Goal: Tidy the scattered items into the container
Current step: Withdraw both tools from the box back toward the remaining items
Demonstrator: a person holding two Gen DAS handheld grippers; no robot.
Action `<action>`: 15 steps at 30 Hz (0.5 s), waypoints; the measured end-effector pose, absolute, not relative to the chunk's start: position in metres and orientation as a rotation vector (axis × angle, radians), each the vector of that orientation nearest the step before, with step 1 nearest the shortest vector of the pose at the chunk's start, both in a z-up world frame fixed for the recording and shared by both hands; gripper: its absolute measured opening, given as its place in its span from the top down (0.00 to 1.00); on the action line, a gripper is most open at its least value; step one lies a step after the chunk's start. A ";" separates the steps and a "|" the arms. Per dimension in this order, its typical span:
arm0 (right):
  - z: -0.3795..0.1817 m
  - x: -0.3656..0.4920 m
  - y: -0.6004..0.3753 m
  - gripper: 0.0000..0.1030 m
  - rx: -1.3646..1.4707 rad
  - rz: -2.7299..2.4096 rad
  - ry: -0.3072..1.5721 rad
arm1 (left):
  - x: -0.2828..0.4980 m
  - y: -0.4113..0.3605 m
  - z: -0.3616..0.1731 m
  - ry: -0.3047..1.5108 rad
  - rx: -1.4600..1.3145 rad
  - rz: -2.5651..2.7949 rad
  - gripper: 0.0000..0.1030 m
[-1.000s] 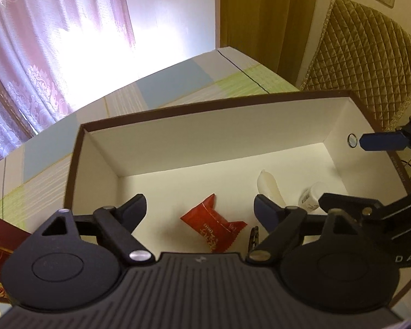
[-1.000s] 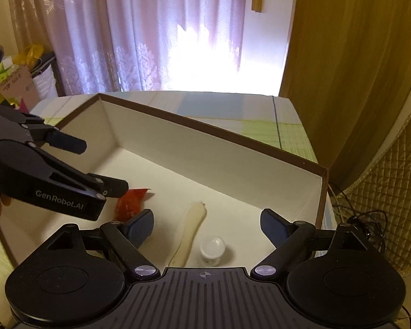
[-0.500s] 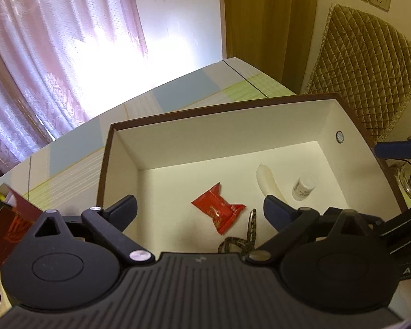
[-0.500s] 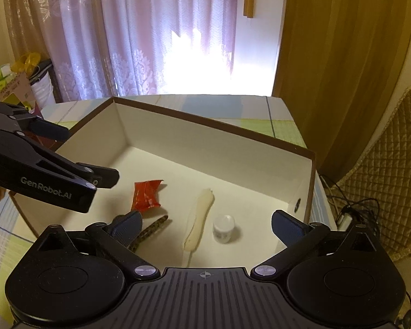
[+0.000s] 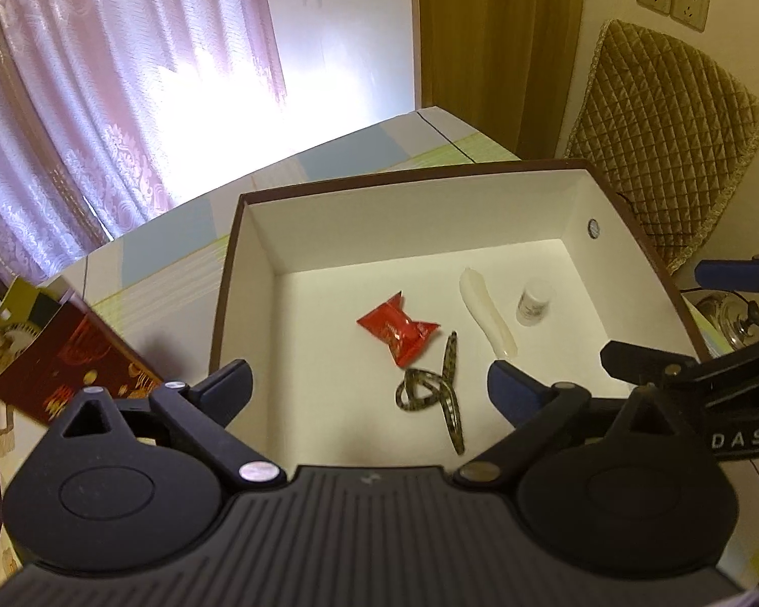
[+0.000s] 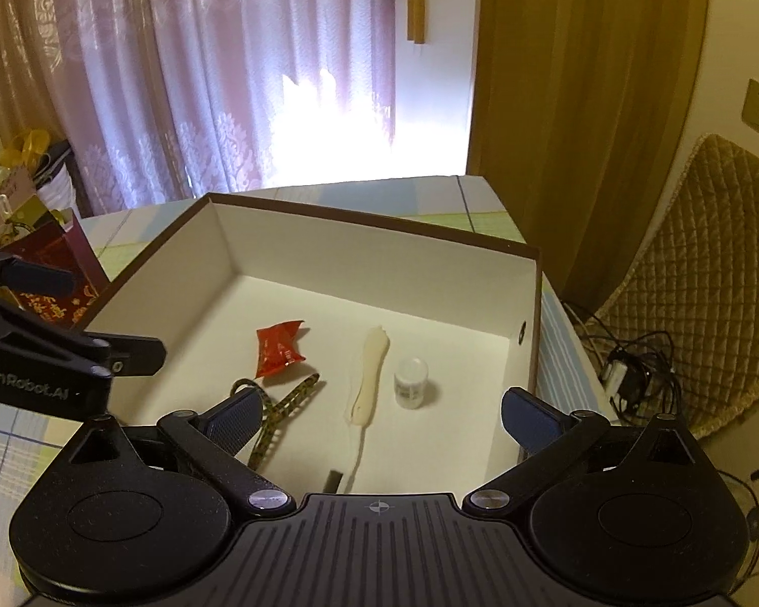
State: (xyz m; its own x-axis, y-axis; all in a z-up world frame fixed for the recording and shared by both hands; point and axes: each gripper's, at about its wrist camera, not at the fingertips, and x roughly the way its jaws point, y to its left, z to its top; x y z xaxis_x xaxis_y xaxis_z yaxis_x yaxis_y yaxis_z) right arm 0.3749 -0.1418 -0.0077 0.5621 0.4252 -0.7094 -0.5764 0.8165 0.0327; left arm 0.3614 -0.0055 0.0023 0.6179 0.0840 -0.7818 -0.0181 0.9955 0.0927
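Observation:
A brown-rimmed white box (image 5: pixel 379 243) (image 6: pixel 379 273) stands on the table. Inside it lie a red snack packet (image 5: pixel 397 326) (image 6: pixel 278 346), a patterned hair clip (image 5: pixel 437 387) (image 6: pixel 283 407), a cream-coloured tube (image 5: pixel 486 311) (image 6: pixel 369 374) and a small white jar (image 5: pixel 534 301) (image 6: pixel 411 382). My left gripper (image 5: pixel 369 389) hovers open above the box's near side, nothing between its fingers. My right gripper (image 6: pixel 379 415) is also open and empty, above the box's near edge. Each gripper shows at the side of the other's view.
A red and gold gift bag (image 5: pixel 66 359) (image 6: pixel 60 278) stands left of the box on the checked tablecloth (image 5: pixel 167 253). A quilted chair back (image 5: pixel 668 152) and cables (image 6: pixel 627 369) lie to the right. Curtains (image 6: pixel 202 76) hang behind.
Both grippers have pulled back and risen from the box, so more of its floor shows, including the hair clip. Both stayed open.

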 end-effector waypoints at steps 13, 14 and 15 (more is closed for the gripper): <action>0.010 0.311 -0.156 0.00 -0.177 0.574 0.731 | 0.289 0.000 0.022 0.863 0.070 0.064 0.05; 0.011 0.306 -0.157 0.00 -0.174 0.572 0.727 | 0.285 0.001 0.023 0.860 0.071 0.063 0.05; 0.013 0.302 -0.158 0.00 -0.171 0.570 0.725 | 0.280 0.002 0.025 0.857 0.073 0.063 0.04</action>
